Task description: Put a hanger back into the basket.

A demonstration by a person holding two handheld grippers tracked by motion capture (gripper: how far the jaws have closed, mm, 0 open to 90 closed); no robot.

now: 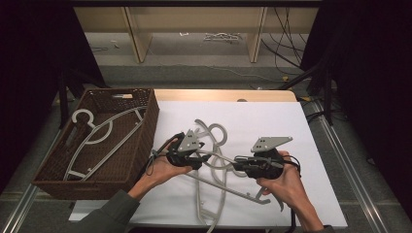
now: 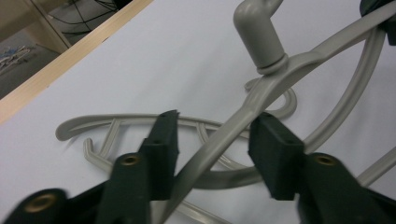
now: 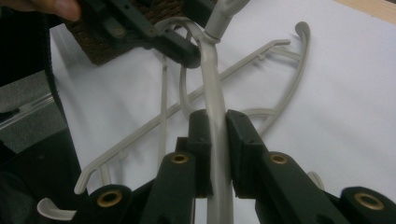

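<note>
Hanger [image 1: 221, 162] lifted off the white bench [image 1: 291, 126], likely bound for the wicker basket [image 1: 148, 126] already holding one: right tongs [image 3: 215, 133] clamp its arm tight, while left tongs [image 2: 212, 140] straddle the other arm, jaws apart, probably steadying it above the remaining hangers [image 1: 214, 204]

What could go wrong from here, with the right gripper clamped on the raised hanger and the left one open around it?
1. The right gripper alone clamps the raised hanger; the left gripper stands open around its arm, so the hanger may swing or twist.
2. Other hangers lie crossed beneath it on the table; lifting could snag and drag them.
3. The basket sits close; a swinging end may catch its rim.
</note>
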